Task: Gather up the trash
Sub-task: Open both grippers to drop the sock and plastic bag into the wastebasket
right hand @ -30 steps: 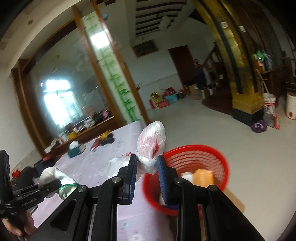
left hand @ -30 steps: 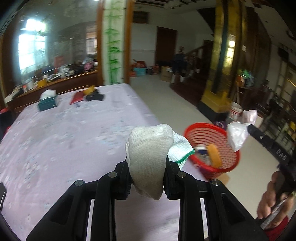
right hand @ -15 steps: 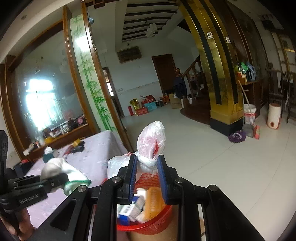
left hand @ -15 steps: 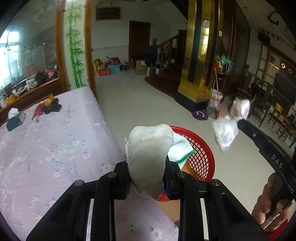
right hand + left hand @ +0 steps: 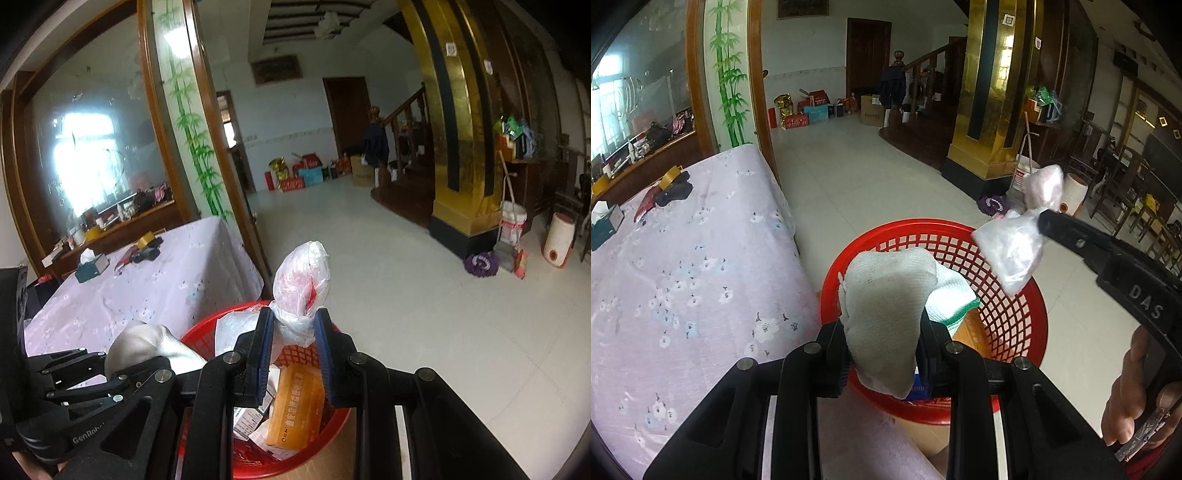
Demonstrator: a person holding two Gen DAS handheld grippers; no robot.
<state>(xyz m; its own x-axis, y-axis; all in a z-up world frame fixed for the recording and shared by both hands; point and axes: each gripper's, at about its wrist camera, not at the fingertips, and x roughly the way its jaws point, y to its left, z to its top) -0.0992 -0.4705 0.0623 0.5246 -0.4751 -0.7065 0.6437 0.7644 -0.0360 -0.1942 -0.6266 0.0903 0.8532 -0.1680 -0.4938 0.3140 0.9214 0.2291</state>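
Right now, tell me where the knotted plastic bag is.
The knotted plastic bag is pinched in the right gripper, held over the red basket beside the table's corner; the left wrist view shows it above the basket's right rim.

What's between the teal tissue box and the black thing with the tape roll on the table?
In the right wrist view, a red flat item lies on the cloth between the tissue box and the black item.
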